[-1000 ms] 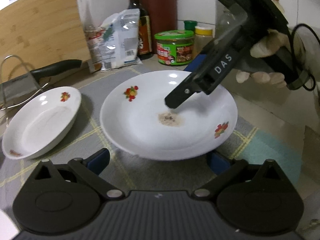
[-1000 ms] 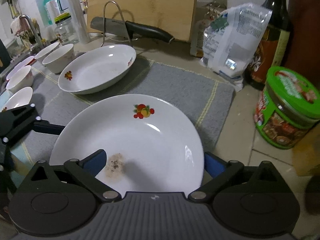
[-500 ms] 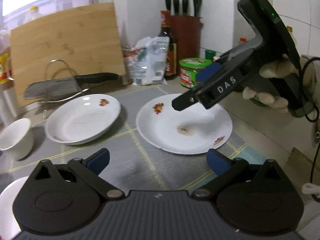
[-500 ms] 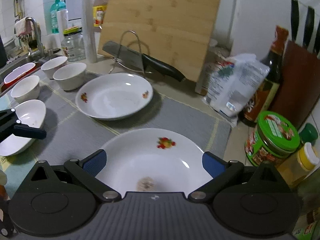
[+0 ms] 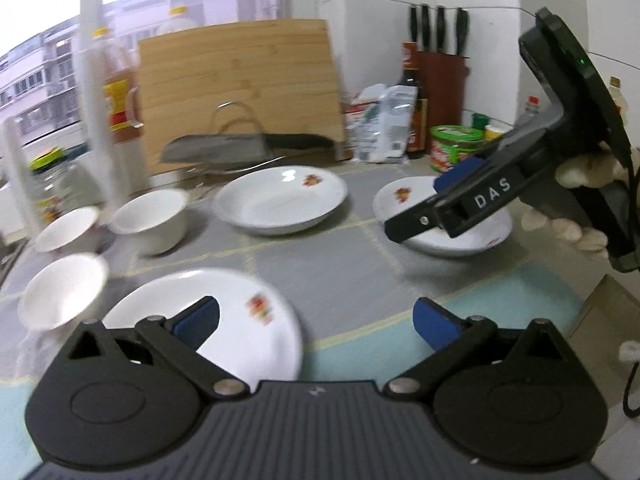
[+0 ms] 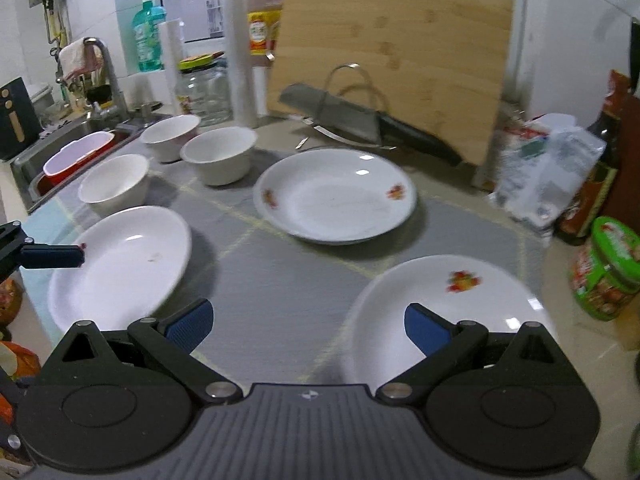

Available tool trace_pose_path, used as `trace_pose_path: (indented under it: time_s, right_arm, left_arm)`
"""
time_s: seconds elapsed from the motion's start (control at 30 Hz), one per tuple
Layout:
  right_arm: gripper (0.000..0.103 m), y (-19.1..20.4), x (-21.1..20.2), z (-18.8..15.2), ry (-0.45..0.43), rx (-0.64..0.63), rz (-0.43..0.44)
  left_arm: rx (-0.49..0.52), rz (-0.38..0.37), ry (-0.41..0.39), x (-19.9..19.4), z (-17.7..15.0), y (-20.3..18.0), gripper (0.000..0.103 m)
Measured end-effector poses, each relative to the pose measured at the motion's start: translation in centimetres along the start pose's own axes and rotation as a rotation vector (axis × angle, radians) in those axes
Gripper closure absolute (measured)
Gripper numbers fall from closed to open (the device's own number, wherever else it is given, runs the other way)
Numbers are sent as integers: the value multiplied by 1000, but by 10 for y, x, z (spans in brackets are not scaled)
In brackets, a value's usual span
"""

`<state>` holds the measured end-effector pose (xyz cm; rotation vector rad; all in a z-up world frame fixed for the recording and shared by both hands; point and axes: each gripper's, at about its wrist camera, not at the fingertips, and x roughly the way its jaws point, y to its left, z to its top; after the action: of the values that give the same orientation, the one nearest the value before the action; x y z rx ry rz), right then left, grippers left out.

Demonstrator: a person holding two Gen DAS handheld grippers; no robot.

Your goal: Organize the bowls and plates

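1. Three white plates lie on the grey mat [image 6: 280, 288] that covers the surface, and both hand-held grippers hang above them with nothing between their blue pads.
2. Left hand-held gripper [image 5: 316, 320]: its jaws stand wide apart. The near-left plate [image 5: 240, 344] lies just under and ahead of its left finger, flat on the mat.
3. Right hand-held gripper [image 6: 308, 322]: its jaws are likewise spread wide. The near-right plate [image 6: 460, 292], marked with a fruit print, lies directly below its right finger, with no grip on the rim.
4. From the left wrist view, the right hand-held gripper [image 5: 420, 216] hangs over that same plate [image 5: 480, 236], held in a gloved hand [image 5: 576, 200].
5. Beyond both hand-held grippers, between and ahead of them, the far plate [image 6: 336, 196] sits in front of a cleaver [image 6: 360, 120] on a wire rack and a wooden cutting board [image 6: 400, 48].
6. Ahead and to the left of the right hand-held gripper, three white bowls [image 6: 218, 154] stand upright near the sink [image 6: 60, 148].
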<state>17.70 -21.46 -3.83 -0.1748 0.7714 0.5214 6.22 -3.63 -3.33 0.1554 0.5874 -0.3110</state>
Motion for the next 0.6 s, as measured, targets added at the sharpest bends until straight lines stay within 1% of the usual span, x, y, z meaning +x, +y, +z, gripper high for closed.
trace_pose_path:
  time_s: [0.2, 0.3, 0.43, 0.6]
  right_arm:
    - [0, 48, 17, -4, 50, 12, 38]
    - [0, 69, 26, -7, 75, 26, 50]
    - [0, 94, 37, -12, 110, 40, 49]
    - [0, 114, 46, -14, 144, 28, 55]
  left_arm:
    - [-31, 50, 19, -28, -31, 41, 1]
    - [-39, 63, 30, -36, -45, 56, 1]
    - [-38, 67, 54, -41, -63, 76, 1]
    - [-50, 67, 82, -41, -78, 94, 1]
